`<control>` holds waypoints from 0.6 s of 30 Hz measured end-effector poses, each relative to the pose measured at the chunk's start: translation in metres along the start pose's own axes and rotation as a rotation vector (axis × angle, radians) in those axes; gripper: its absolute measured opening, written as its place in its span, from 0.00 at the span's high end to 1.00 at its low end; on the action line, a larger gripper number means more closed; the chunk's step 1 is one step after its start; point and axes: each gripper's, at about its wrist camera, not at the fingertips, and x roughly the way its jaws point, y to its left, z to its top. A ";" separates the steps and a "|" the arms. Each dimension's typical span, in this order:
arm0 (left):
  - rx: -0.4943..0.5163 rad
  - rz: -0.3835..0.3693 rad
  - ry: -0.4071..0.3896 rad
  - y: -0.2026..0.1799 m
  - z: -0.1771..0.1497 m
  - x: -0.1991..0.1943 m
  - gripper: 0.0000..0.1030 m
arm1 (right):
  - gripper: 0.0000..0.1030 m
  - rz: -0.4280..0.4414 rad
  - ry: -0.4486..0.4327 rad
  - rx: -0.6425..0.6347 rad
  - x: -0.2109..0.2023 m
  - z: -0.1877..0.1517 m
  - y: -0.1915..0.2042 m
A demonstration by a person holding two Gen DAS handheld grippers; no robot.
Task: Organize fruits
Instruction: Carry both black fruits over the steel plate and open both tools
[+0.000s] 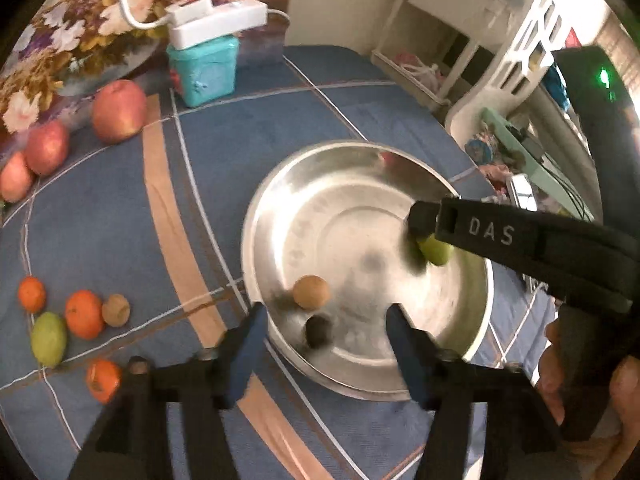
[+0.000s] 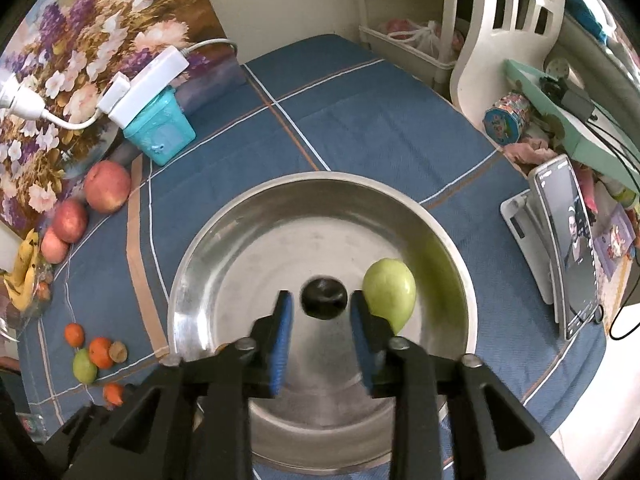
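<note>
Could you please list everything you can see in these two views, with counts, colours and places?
Bowl: one, steel, centre of the cloth.
Green fruits: two, one in the bowl, one on the cloth's left.
Brown fruits: two, one in the bowl, one beside the oranges.
Oranges: three, orange, cloth's near left.
Apples: three, red, far left.
Bananas: one bunch, yellow, left edge.
Box: one, teal, far left, under a white power strip.
Phone: one, black, upright at right.
Left tongs: open, over the bowl's near rim.
Right tongs: open, over the bowl, beside the green fruit.
</note>
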 end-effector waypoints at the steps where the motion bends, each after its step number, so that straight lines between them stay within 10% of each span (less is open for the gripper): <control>1: -0.001 0.003 0.000 -0.002 -0.001 0.001 0.36 | 0.57 -0.004 -0.001 0.003 0.000 0.000 -0.001; 18: -0.451 0.169 -0.015 0.127 -0.026 -0.037 0.00 | 0.54 -0.047 0.035 -0.076 0.000 -0.021 0.041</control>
